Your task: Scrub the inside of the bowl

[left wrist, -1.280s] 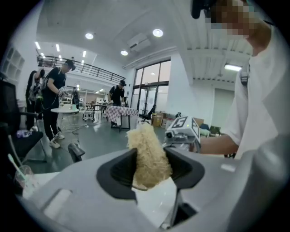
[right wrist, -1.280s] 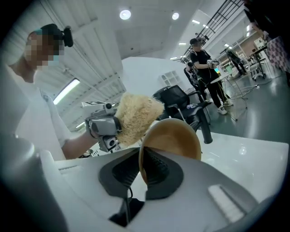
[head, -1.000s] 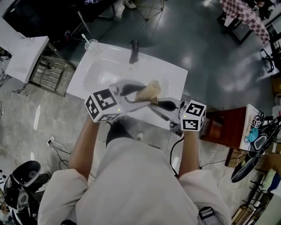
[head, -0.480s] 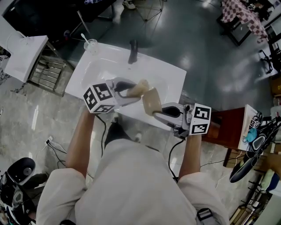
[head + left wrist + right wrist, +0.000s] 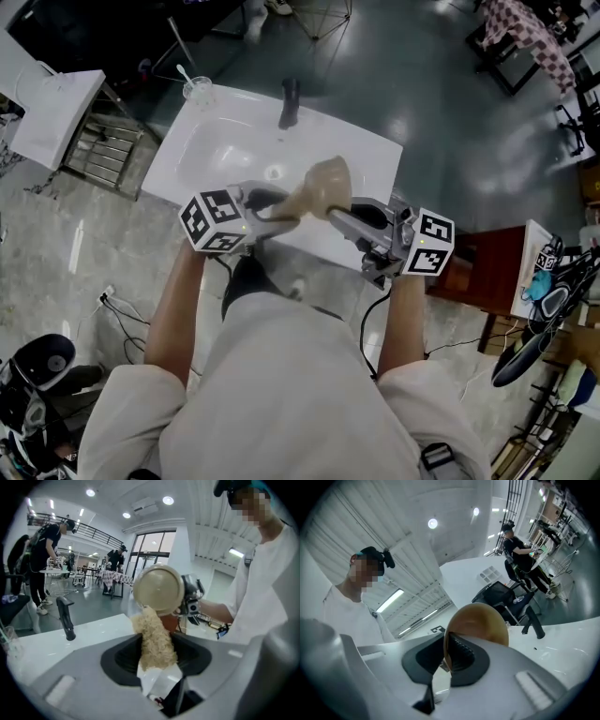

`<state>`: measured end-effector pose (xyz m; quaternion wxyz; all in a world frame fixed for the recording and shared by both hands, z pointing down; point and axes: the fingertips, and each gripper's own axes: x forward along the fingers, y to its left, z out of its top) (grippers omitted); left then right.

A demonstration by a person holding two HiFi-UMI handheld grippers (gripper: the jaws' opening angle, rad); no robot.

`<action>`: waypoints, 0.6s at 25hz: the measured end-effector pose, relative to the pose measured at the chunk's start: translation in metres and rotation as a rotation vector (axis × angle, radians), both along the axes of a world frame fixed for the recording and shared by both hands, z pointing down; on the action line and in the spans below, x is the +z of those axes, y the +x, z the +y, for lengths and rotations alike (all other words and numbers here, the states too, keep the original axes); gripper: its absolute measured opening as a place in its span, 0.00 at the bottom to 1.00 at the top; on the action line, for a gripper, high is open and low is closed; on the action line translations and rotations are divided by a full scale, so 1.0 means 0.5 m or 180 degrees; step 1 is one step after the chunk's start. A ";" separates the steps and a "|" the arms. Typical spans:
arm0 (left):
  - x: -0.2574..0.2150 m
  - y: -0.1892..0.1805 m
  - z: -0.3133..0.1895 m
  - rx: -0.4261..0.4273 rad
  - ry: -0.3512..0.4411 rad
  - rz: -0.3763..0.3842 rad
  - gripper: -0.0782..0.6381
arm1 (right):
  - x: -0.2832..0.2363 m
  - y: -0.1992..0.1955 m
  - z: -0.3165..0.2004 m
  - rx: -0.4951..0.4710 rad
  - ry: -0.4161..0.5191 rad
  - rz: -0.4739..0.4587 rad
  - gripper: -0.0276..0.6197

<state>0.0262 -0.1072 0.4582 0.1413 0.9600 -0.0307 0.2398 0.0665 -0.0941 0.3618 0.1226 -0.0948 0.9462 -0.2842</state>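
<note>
A tan bowl (image 5: 328, 180) hangs tilted over the white sink (image 5: 220, 141). My right gripper (image 5: 343, 215) is shut on the bowl's rim; in the right gripper view the rim of the bowl (image 5: 483, 621) runs between the two pads of the right gripper (image 5: 447, 657). My left gripper (image 5: 272, 208) is shut on a beige scrubbing sponge (image 5: 292, 201). In the left gripper view the sponge (image 5: 153, 638) sticks up from the left gripper (image 5: 154, 660) and touches the lower edge of the bowl (image 5: 158, 589), whose underside faces that camera.
A black faucet (image 5: 290, 101) stands at the sink's far edge, with a glass holding a spoon (image 5: 197, 91) at the far left corner. A wire rack (image 5: 94, 150) is at the left, a red-brown cabinet (image 5: 469, 267) at the right. People stand in the background (image 5: 44, 541).
The right gripper has swung the bowl from low near the sink's front edge up and farther over the sink. The sponge now sits against the bowl's lower edge.
</note>
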 end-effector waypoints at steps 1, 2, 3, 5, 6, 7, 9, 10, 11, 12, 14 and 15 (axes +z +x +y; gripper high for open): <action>-0.002 0.001 0.011 0.0047 -0.0025 0.0035 0.37 | 0.003 0.004 -0.013 0.0120 -0.0039 0.0006 0.06; -0.005 0.001 0.020 0.0075 -0.0040 0.0077 0.37 | 0.009 0.004 -0.024 0.0221 -0.0076 0.0035 0.06; -0.008 0.001 0.027 0.0082 -0.0044 0.0115 0.37 | 0.016 0.003 -0.030 0.0295 -0.0102 0.0073 0.06; -0.010 0.000 0.035 0.0073 -0.0029 0.0161 0.37 | 0.026 -0.002 -0.035 0.0388 -0.0120 0.0140 0.06; -0.013 -0.002 0.038 0.0074 -0.0026 0.0188 0.37 | 0.031 -0.003 -0.038 0.0434 -0.0121 0.0185 0.06; -0.018 -0.004 0.042 0.0078 -0.0033 0.0226 0.37 | 0.038 -0.004 -0.042 0.0491 -0.0126 0.0246 0.06; -0.033 -0.007 0.049 0.0076 -0.0055 0.0306 0.37 | 0.055 0.000 -0.051 0.0629 -0.0168 0.0385 0.06; -0.040 -0.007 0.051 0.0067 -0.0065 0.0339 0.37 | 0.064 0.003 -0.056 0.0703 -0.0204 0.0450 0.06; -0.049 -0.008 0.052 0.0056 -0.0068 0.0369 0.37 | 0.074 0.006 -0.059 0.0771 -0.0246 0.0512 0.06; -0.059 -0.009 0.052 0.0044 -0.0060 0.0401 0.37 | 0.084 0.007 -0.061 0.0822 -0.0285 0.0579 0.06; -0.080 -0.010 0.047 0.0017 0.0011 0.0465 0.37 | 0.105 0.001 -0.056 0.0842 -0.0331 0.0739 0.06; -0.090 -0.010 0.043 0.0006 0.0071 0.0484 0.37 | 0.115 -0.005 -0.050 0.0807 -0.0336 0.0829 0.06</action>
